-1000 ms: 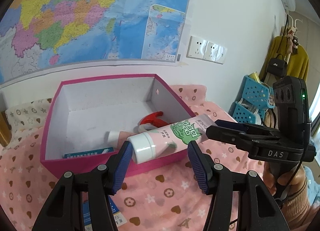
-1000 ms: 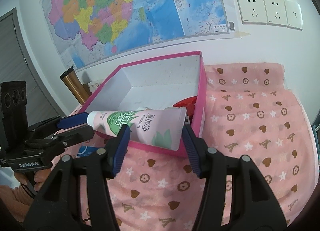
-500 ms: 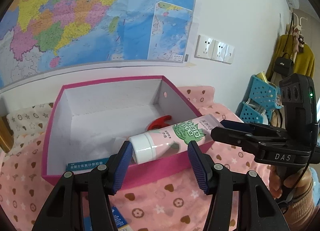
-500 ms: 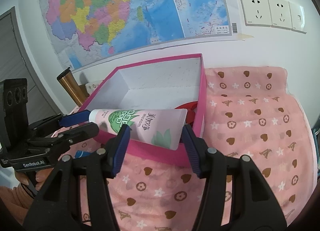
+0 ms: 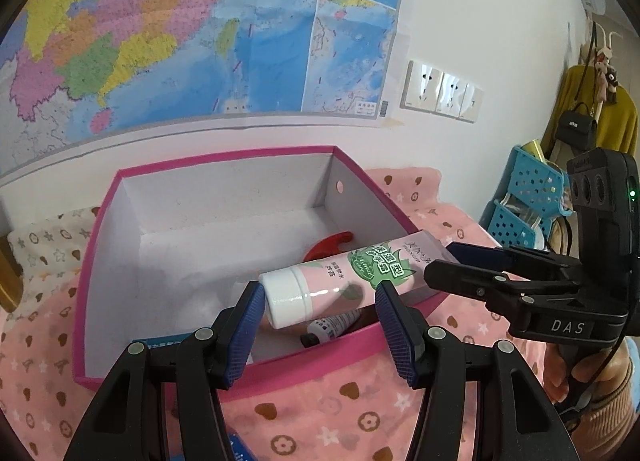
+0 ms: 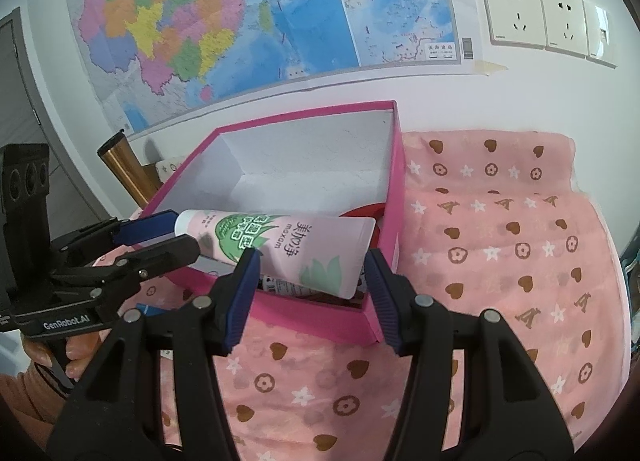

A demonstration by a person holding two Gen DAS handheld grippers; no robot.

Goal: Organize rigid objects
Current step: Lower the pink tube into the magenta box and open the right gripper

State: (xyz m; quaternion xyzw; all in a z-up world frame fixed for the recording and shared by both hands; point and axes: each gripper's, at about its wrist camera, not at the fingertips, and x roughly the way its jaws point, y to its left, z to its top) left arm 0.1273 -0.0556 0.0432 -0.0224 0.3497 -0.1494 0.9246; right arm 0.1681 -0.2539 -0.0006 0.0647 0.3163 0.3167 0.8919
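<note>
While both tongs clamp the tube [image 5: 344, 281] over the box [image 5: 168, 377], it looks light, squashy; grip cap and crimp.

Black left gripper [image 5: 320, 315], blue ribbed pads, silver screws.

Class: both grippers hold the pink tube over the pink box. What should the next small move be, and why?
Probably lower it a little further, then release. The left gripper holds the cap end and the right gripper the crimped end of the pink tube, which hangs above the pink box, over a small bottle lying inside.
</note>
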